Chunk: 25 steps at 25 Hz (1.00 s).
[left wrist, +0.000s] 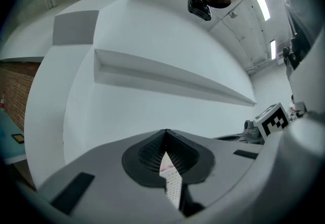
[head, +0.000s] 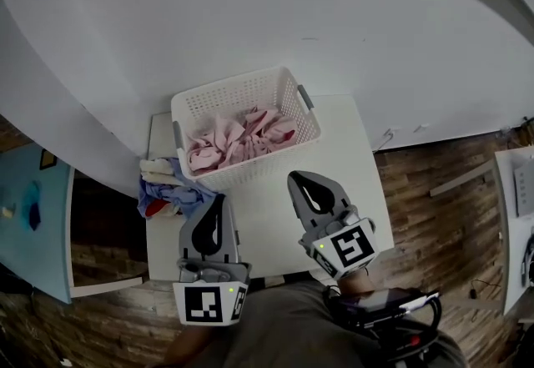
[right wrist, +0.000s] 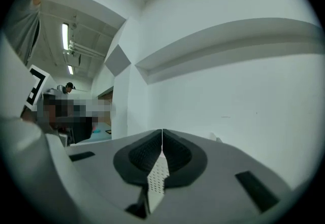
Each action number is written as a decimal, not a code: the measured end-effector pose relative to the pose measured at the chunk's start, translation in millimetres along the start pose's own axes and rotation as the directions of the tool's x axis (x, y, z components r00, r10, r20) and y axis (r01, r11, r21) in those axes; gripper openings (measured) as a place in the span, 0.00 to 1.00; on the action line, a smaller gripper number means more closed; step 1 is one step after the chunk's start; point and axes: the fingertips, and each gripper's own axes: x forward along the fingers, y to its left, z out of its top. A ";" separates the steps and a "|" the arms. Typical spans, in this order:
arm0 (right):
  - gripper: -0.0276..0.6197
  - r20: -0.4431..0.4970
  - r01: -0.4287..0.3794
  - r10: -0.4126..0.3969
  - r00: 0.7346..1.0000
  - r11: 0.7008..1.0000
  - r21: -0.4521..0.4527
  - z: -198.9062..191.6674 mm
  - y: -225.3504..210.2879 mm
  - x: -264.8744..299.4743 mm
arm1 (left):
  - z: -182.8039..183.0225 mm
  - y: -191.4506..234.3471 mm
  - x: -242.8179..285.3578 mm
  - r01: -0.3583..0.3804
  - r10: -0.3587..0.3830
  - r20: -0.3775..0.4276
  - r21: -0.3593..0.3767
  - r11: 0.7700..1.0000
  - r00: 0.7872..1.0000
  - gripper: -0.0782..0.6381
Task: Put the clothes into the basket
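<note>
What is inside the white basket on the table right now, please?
Crumpled pink clothes lie inside the white basket. They cover its floor, so anything beneath them cannot be seen.

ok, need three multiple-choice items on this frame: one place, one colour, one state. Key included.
1. Where is the loose pile of clothes relative to the basket?
A) inside it
B) beside it on the table, at its left in the head view
C) on the floor

2. Colour of the heaped clothes inside it?
A) pink
B) green
C) black

3. The right gripper has its jaws:
A) wide apart
B) shut on a cloth
C) shut, empty

Key: 1 B, the pile lies by the basket's left wall; 2 A, the heap is pink; 3 C, the right gripper view shows the jaws meeting with nothing between.
</note>
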 end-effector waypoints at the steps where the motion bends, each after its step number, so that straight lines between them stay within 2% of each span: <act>1: 0.06 0.012 -0.009 0.009 1.000 1.000 0.006 0.2 3.8 -2.4 | 0.4 -2.9 -0.2 0.005 -0.005 -0.002 0.007 1.000 1.000 0.12; 7: 0.06 0.060 -0.087 0.087 0.994 0.996 -0.002 3.1 21.7 -3.6 | 3.4 -7.2 0.1 -0.013 0.013 -0.012 0.039 0.999 1.000 0.12; 14: 0.06 0.073 -0.144 0.143 0.987 0.990 0.003 11.8 17.8 5.7 | 9.9 -12.1 7.3 -0.034 0.034 -0.001 0.028 0.999 0.999 0.12; 19: 0.06 0.070 -0.214 0.212 0.975 0.977 0.016 10.3 16.9 17.9 | 8.6 -8.9 13.0 -0.101 0.102 -0.005 0.045 0.994 0.995 0.12; 25: 0.06 0.078 -0.323 0.320 0.944 0.946 0.035 5.7 18.1 32.7 | 2.7 -2.4 16.8 -0.196 0.197 -0.021 0.050 0.979 0.980 0.12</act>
